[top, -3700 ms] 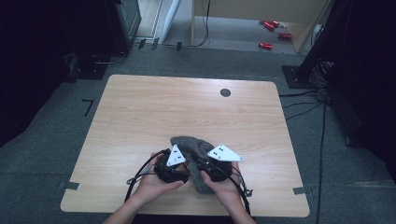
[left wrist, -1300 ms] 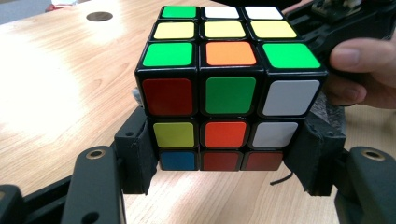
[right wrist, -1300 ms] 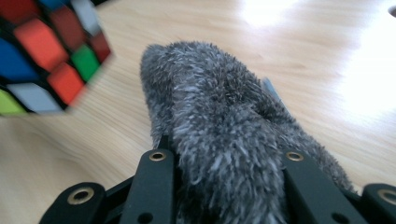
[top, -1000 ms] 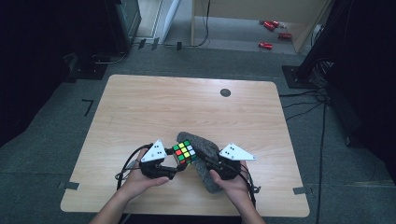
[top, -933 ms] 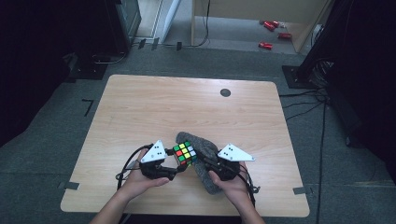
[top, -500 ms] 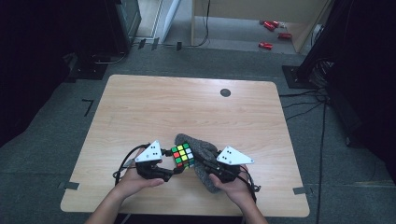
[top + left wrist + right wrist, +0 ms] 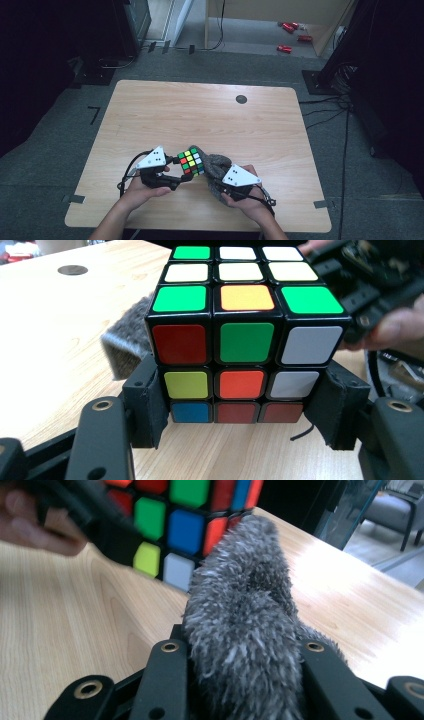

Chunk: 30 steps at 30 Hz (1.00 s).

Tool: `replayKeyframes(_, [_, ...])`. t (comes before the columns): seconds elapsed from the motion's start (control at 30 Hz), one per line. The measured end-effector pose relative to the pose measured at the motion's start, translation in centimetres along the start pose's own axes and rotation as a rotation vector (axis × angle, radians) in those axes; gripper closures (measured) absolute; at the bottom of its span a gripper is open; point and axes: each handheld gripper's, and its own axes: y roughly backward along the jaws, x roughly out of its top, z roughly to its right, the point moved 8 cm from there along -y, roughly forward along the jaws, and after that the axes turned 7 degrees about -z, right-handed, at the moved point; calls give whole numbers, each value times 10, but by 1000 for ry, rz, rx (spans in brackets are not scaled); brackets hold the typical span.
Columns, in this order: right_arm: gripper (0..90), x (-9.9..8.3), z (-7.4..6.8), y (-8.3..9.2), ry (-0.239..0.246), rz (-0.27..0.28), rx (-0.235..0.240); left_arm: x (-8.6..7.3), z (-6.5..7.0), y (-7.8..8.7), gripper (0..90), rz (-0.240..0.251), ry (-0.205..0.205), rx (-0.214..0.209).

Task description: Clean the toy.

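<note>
High view. Near the front edge of the wooden desk (image 7: 210, 120), the left claw (image 7: 176, 176) clamps a scrambled puzzle cube (image 7: 192, 161) and holds it lifted clear of the desktop. Just right of the cube, the right claw (image 7: 216, 176) grips a fuzzy grey cloth (image 7: 218, 167), whose bunched upper part lies against the cube's right side. Each claw is carried in one of the person's hands, with a grey three-cornered plate on top. A round dark grommet (image 7: 241, 99) sits near the far edge of the desk.

Left gripper view. The two black jaws press on the lower corners of the cube (image 7: 240, 335), one on each side; its near face shows red, green, white, yellow, orange and blue tiles. A corner of the grey cloth (image 7: 125, 347) shows behind the cube's left side, above the desk (image 7: 60, 330).

Right gripper view. The jaws stand closed on a thick fold of cloth (image 7: 245, 630), which rises between them toward the cube (image 7: 185, 515) held above the desk (image 7: 60, 625).
</note>
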Motion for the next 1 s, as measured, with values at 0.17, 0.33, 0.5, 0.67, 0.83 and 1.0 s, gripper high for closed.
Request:
replayKeyframes(0.17, [712, 0, -1, -3, 55, -19, -35, -1, 1, -2, 354, -21, -2, -6])
replayKeyframes(0.33, [704, 7, 9, 5, -52, 39, -28, -6, -2, -4, 354, -46, -21, 27])
replayKeyframes(0.5, [714, 16, 11, 12, -110, 88, -37, -10, 9, -16, 354, -70, -58, 5])
replayKeyframes(0.67, [726, 23, 13, 17, -232, 133, -1, -11, 14, -21, 354, -63, -63, -12])
replayKeyframes(0.83, [729, 23, 13, 20, -286, 142, 59, -12, 5, -19, 354, -53, -37, 28])
replayKeyframes(1.0, [729, 18, 7, 13, -280, 107, 99, -8, 1, -11, 354, -14, -31, 41])
